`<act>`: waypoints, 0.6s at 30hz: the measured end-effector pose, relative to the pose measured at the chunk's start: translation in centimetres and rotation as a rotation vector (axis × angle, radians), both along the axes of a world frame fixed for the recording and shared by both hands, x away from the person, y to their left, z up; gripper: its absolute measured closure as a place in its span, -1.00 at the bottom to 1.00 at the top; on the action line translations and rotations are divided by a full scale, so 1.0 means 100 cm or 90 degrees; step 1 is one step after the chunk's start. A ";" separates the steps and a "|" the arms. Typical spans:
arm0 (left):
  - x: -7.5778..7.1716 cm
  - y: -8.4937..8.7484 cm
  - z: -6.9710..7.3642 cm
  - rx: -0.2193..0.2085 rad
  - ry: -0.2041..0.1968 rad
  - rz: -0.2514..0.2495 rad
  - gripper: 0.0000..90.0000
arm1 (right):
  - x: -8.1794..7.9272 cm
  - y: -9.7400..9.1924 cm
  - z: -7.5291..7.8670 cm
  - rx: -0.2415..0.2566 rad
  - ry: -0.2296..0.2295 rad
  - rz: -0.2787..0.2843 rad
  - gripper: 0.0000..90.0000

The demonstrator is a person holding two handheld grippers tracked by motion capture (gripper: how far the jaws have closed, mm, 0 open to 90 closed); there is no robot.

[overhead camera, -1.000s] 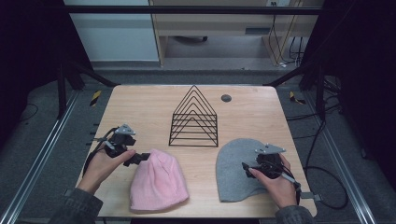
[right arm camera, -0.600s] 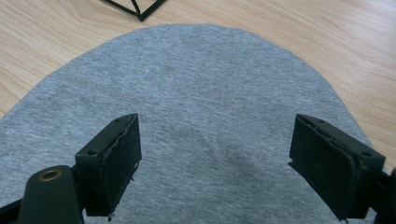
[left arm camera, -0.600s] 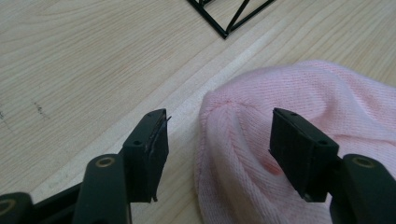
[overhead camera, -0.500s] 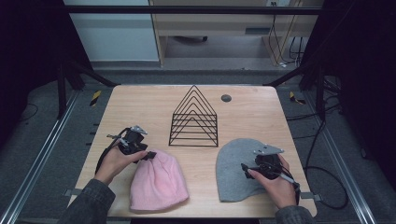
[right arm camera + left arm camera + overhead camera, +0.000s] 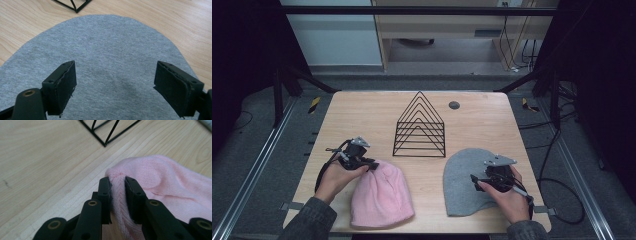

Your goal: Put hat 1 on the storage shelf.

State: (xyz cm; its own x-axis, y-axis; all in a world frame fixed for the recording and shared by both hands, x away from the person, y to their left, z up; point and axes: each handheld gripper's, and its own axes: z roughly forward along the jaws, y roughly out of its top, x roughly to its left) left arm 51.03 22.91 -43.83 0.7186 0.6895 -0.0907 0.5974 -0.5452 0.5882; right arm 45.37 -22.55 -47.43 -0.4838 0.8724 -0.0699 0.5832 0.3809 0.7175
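— Wooden desk [image 5: 362, 115]; pink beanie [image 5: 382, 197] lies left of the wire rack [image 5: 419, 127]. Left tongs [image 5: 117, 185] have just been closing, pinching its crown.
— Handling?
— Soft, light knit; that crown fold suits. Right tongs [image 5: 115, 87] gape over the grey hat [image 5: 107, 47].

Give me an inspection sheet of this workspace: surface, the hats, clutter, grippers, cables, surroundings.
Surface: light wooden table, rounded corners.
Job's things: pink knit hat near left; grey hat near right, lying flat.
Clutter: black wire rack at centre; small dark disc behind it.
Grippers: left gripper has just been closing, jaws pinching a fold of the pink hat's top; right gripper open, jaws wide above the grey hat.
Cables: black cable trails off right edge.
Surroundings: dark floor, metal rails, wooden cabinet behind.
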 end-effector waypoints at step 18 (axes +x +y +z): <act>-0.060 -0.011 0.093 -0.052 -0.174 -0.035 0.70 | -0.003 0.003 0.005 0.011 -0.037 0.004 -0.49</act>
State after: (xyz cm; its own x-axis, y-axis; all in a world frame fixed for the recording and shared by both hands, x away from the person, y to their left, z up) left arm 45.02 21.77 -34.55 0.7599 0.6474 0.0575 0.3818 -0.5162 0.7667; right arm 45.02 -22.29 -46.91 -0.4853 0.8703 -0.0839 0.5372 0.3725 0.7567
